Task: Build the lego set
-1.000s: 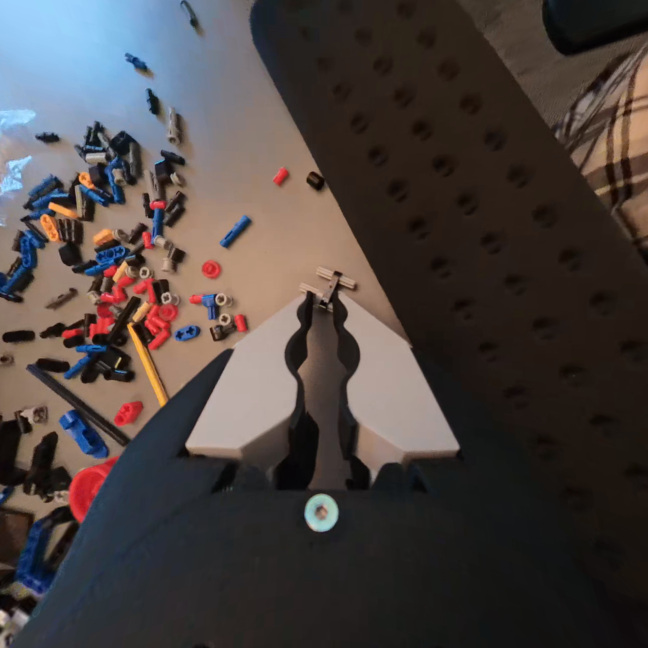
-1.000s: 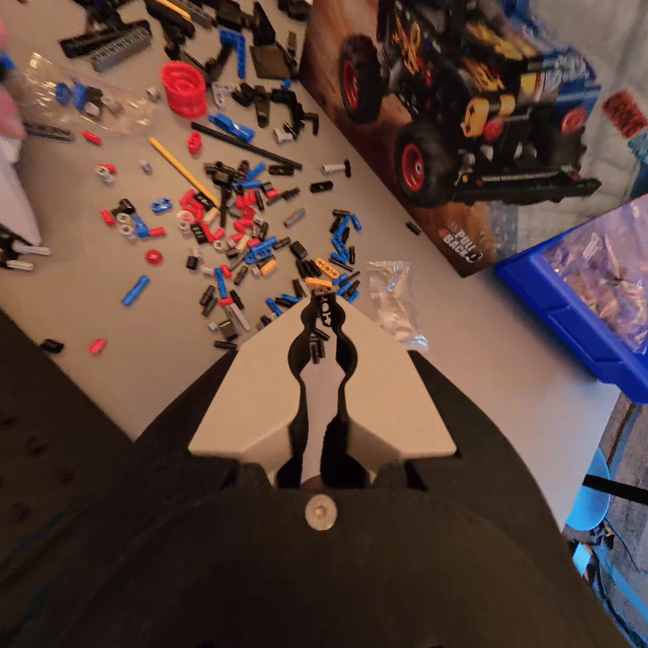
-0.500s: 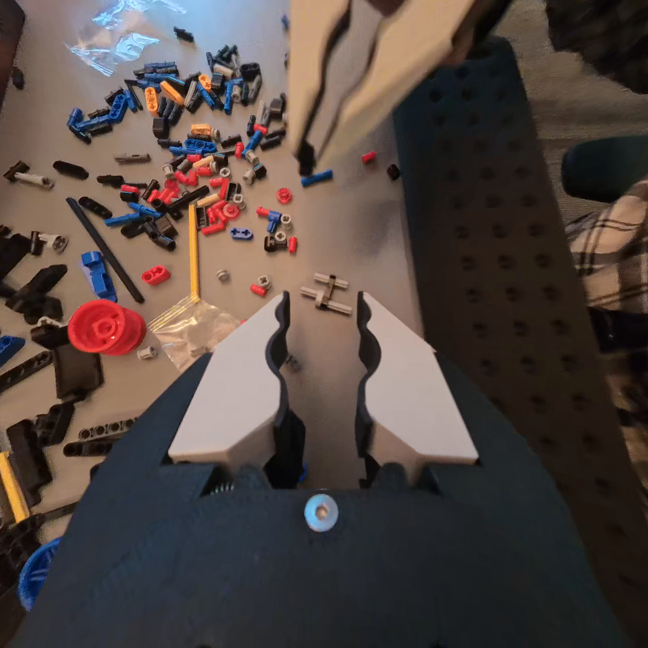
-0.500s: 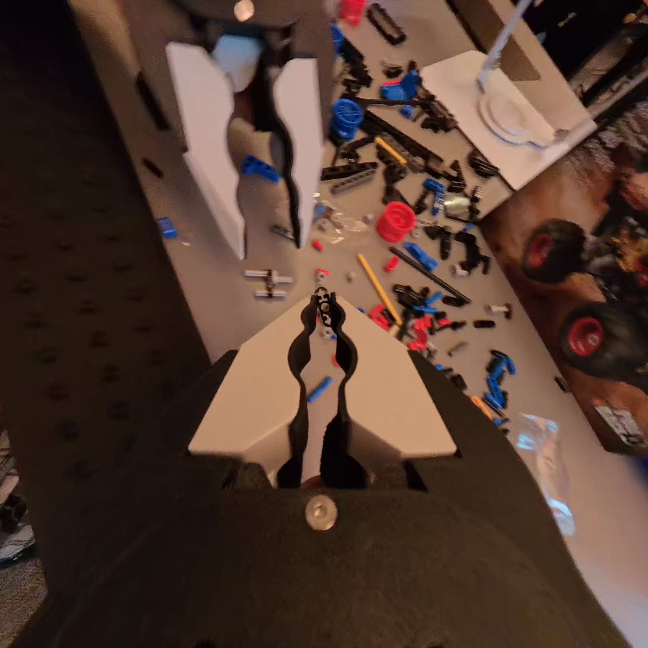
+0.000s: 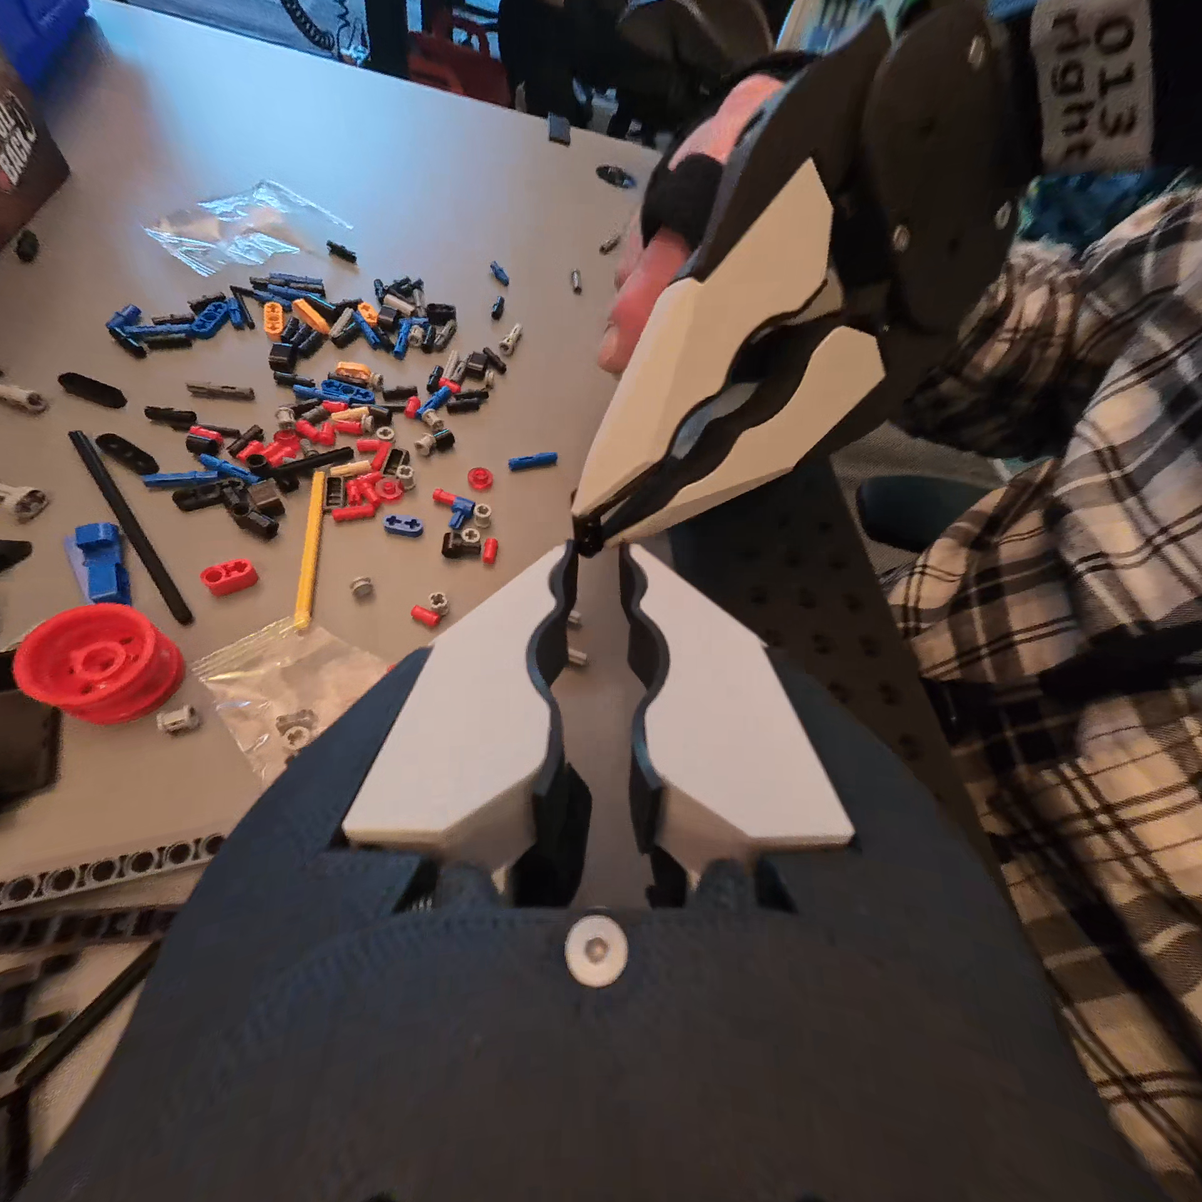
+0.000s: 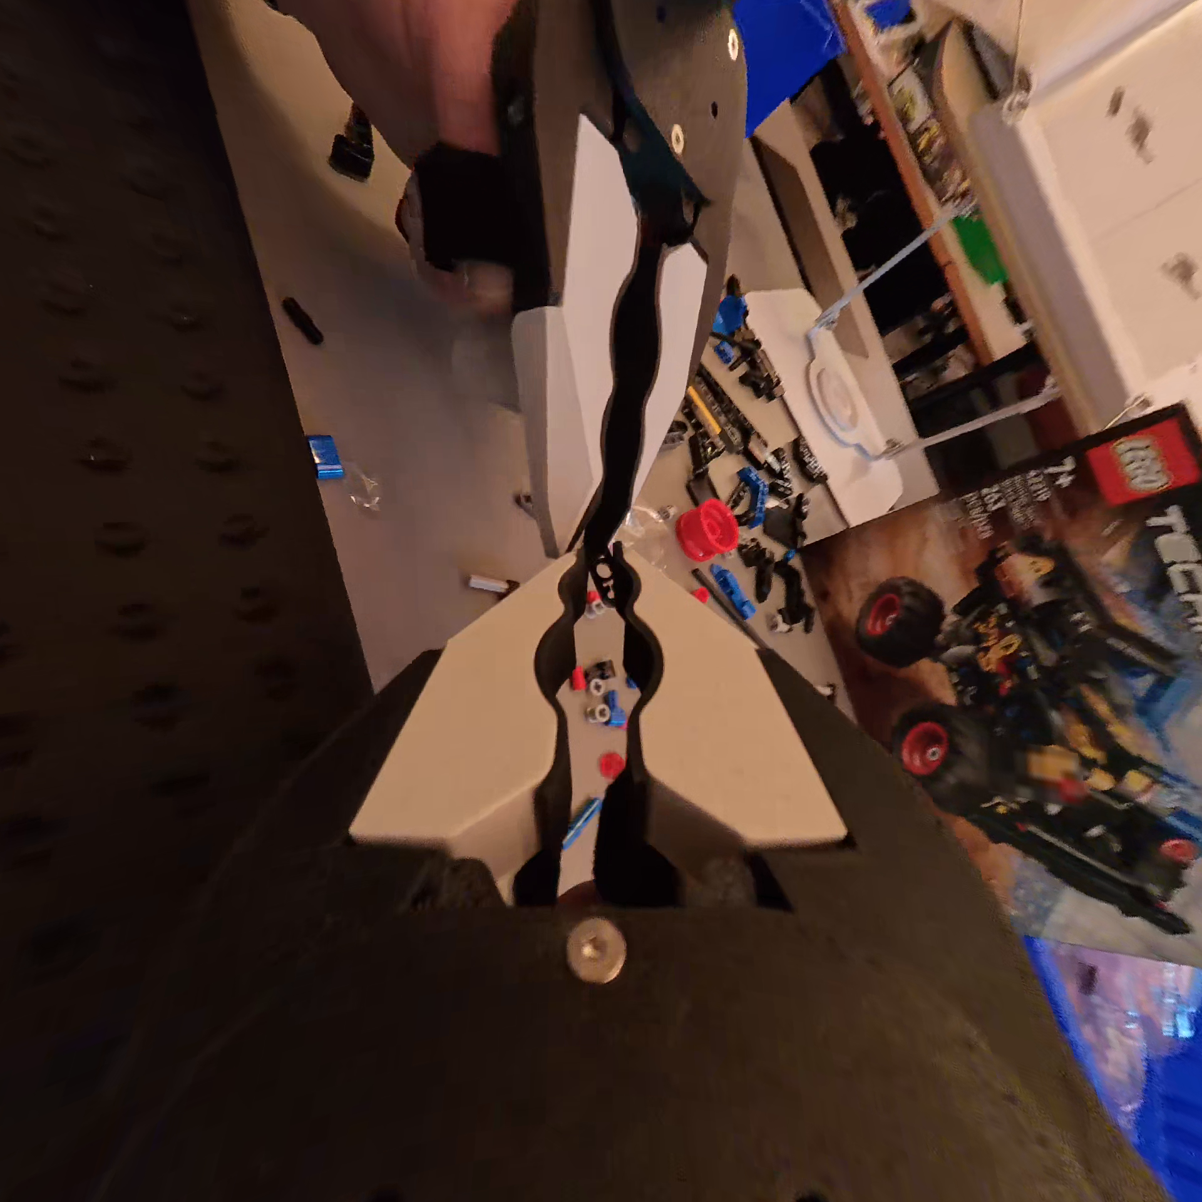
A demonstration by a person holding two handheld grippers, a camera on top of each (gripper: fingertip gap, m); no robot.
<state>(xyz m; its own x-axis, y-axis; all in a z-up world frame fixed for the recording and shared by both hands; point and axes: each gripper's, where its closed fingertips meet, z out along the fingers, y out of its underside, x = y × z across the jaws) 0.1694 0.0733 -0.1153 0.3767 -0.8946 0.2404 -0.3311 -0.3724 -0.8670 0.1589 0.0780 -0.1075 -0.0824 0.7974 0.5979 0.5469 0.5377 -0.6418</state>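
My right gripper (image 6: 601,572) is shut on a small black beam with holes (image 6: 606,577), held in the air above the table. In the left wrist view it (image 5: 585,528) reaches in from the upper right, and the black beam (image 5: 588,541) sits right at my left gripper's tips. My left gripper (image 5: 600,553) has its jaws a narrow gap apart, with nothing gripped. Grey axle ends (image 5: 575,657) of a small part on the table show through that gap. The left gripper (image 6: 585,540) hangs down from above in the right wrist view.
Loose red, blue and black pieces (image 5: 338,416) are scattered on the grey table, with a red wheel (image 5: 97,663), a yellow axle (image 5: 311,546) and a clear bag (image 5: 280,683). A black perforated board (image 5: 813,585) lies at the right. The set box (image 6: 1015,683) lies beyond. My left and right fingertips are right by each other. From either gripper's tips it is about 11 centimeters to the yellow axle (image 5: 311,546).
My left gripper let go of the grey-and-black axle part on the table, opened wide, then narrowed. My right gripper swung over with the black beam and met the left's tips.
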